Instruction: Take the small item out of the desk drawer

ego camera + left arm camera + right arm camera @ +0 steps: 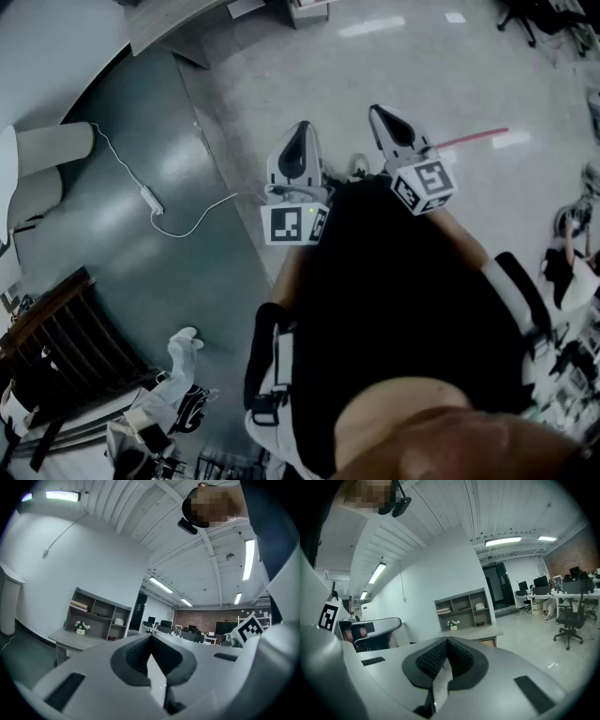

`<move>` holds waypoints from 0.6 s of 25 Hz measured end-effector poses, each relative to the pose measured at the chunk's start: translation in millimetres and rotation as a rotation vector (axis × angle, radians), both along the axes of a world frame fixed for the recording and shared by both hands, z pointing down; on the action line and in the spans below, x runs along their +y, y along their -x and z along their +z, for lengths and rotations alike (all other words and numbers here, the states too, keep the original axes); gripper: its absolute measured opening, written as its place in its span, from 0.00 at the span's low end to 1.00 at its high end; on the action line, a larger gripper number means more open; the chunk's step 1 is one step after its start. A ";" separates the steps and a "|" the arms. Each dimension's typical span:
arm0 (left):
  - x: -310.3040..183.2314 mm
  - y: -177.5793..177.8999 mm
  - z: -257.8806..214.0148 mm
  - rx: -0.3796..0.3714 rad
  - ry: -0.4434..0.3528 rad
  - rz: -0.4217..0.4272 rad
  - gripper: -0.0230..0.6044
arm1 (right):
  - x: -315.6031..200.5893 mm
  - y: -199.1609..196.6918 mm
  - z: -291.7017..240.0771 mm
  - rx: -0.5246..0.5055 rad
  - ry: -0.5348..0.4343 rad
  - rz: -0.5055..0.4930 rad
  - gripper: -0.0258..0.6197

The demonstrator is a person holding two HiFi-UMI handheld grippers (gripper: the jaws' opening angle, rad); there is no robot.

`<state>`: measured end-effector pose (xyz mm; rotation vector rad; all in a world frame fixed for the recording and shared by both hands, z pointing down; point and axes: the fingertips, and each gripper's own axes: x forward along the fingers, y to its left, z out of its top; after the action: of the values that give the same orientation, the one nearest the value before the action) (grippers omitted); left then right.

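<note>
Head view: the left gripper and the right gripper are held side by side in front of the person, over a pale floor.
Left jaws: clenched tip to tip in the left gripper view, with nothing between them.
Right jaws: pressed together in the right gripper view, grasping nothing.
Desk: a grey desk against the white wall, well ahead of both grippers.
Shelf unit: stands on the desk top, with two rows of open compartments.
Upper left compartment: a flat stack, perhaps books.
Upper right compartment: a white object, too small to identify.
Other compartments: contents too small to tell.
Flower pot: a small pot of white flowers on the desk top, just in front of the shelf unit's lower left.
Drawer: a tan panel sits under the desk top; I cannot tell whether it is the drawer front.
Small item: it cannot be made out in any view.
Dark floor area: a white cable with a small white block on it lies here, left of the grippers.
Writing: no readable words; only black-and-white square markers on the left cube and the right cube.
</note>
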<state>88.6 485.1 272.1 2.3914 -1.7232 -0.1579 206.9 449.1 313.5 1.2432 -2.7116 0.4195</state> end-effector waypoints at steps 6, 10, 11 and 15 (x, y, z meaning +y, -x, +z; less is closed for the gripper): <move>-0.6 7.2 0.2 0.021 0.015 -0.017 0.02 | -1.6 6.0 -0.6 0.003 0.003 -0.007 0.04; 0.9 10.6 2.7 0.025 0.016 -0.014 0.02 | -0.2 10.9 1.2 0.004 0.002 -0.009 0.04; 1.2 11.8 3.5 0.024 0.017 -0.012 0.02 | 0.0 12.8 1.2 0.006 0.000 -0.011 0.04; 0.9 17.5 6.1 0.029 0.026 -0.005 0.02 | 0.4 18.9 2.4 0.000 0.010 -0.004 0.04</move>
<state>71.1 486.0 278.1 2.3546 -1.7087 -0.1696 188.0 449.5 315.9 1.2344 -2.7080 0.4316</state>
